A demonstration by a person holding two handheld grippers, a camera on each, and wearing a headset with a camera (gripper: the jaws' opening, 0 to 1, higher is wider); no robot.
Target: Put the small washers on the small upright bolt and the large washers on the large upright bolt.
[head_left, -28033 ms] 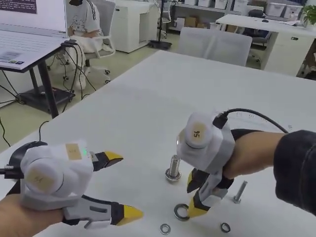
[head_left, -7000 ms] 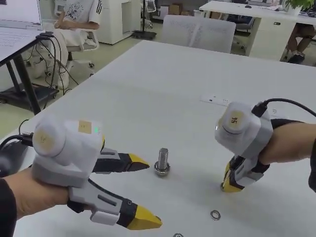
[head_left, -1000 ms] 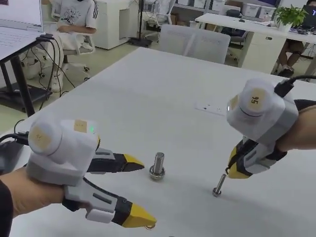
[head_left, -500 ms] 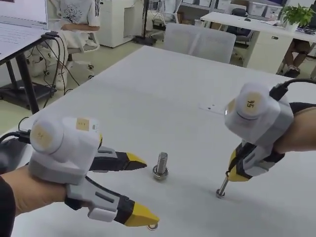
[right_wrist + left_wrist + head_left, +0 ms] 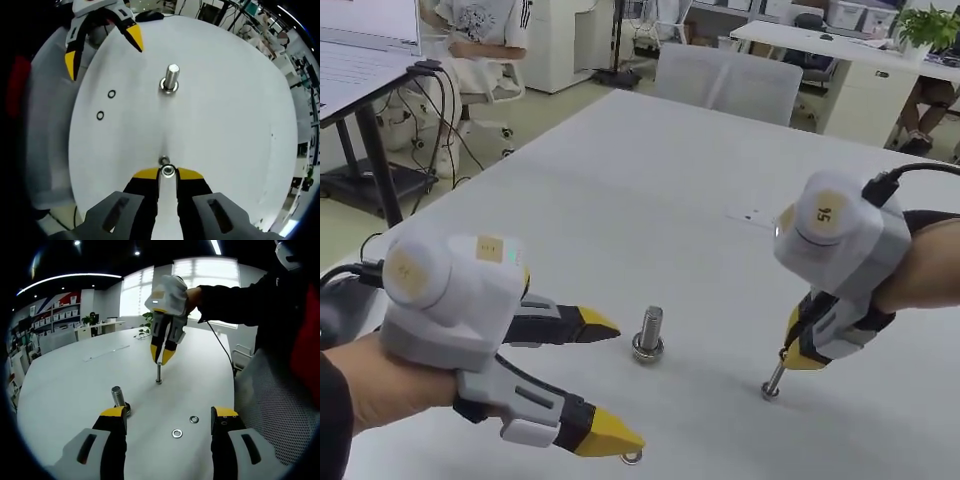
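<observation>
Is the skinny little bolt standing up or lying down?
Standing up: the small bolt rests head-down on the table, its top pinched by the right gripper.

The left gripper [image 5: 615, 382] sits in the left hand [image 5: 375, 385] at the lower left of the head view. It points forward and toward the right, lying nearly level. Its two yellow-tipped jaws are spread wide, with nothing between them. The right hand [image 5: 920, 282] comes in from the right edge and aims the right gripper [image 5: 800, 358] steeply downward. Its jaws are pinched together on the upper end of the small bolt [image 5: 773, 380], which leans slightly.
</observation>
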